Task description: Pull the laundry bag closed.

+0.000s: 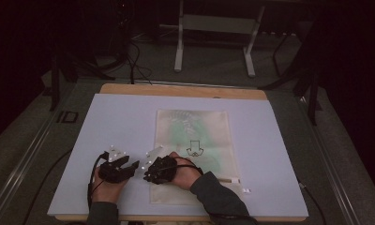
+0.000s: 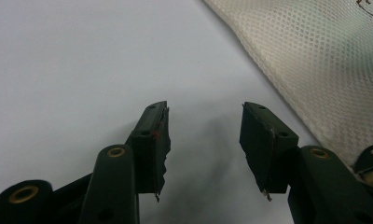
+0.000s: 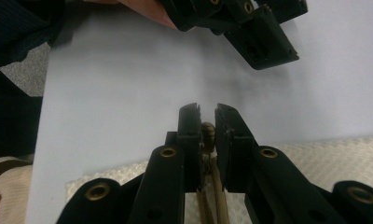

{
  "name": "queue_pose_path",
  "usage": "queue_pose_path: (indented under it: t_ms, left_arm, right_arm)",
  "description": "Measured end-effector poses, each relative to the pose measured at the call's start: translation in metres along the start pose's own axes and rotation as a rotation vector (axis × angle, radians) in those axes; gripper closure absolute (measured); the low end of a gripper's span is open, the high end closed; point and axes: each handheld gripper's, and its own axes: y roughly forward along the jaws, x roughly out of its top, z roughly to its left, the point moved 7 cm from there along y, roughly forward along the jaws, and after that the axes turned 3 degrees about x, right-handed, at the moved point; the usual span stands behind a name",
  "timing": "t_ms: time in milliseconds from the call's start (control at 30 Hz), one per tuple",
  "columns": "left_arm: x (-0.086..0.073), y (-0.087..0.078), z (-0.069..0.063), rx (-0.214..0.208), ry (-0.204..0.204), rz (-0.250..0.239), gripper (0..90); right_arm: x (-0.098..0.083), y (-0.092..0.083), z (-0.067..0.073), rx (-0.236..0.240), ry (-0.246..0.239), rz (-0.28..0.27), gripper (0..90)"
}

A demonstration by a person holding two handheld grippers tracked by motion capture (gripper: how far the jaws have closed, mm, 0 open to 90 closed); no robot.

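You are working over a pale board [image 1: 106, 140] on which a cream mesh bag [image 1: 195, 136] is lying flat; its long axis is running from your edge of the board toward the far edge, and a small black figure [image 1: 194, 149] is printed near its middle. Your right gripper [image 3: 207, 112] is sitting at the bag's near left corner; its jaws are nearly closed and are pinching a tan cord [image 3: 208, 133] with a knobbed end, the cord running back between them over the mesh. Your left gripper [image 2: 204, 109] is resting just left of the bag on bare board; its jaws are standing wide apart and holding nothing. The two grippers are lying close side by side; a small white tab [image 1: 246, 190] is lying on the board beside the bag's near right corner.
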Motion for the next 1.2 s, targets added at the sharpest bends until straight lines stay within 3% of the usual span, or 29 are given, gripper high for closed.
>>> queue_pose_path:
  t_ms: [433,867,1033,1200]
  left_arm:
    - [0.000,0.000,-0.001,0.000,0.008,0.001,51.2]
    - [0.001,0.000,-0.006,-0.010,0.025,-0.004,51.0]
    - [0.002,-0.001,-0.010,-0.044,0.031,-0.012,53.7]
    - [0.002,-0.001,-0.020,-0.106,0.049,-0.006,61.9]
  right_arm:
    - [-0.018,-0.018,0.000,-0.002,0.010,-0.017,80.9]
    - [-0.028,-0.011,-0.002,0.029,0.032,0.025,80.4]
    - [-0.033,-0.008,-0.002,0.023,0.031,0.036,81.3]
    - [-0.035,-0.008,-0.001,0.008,0.019,0.036,81.6]
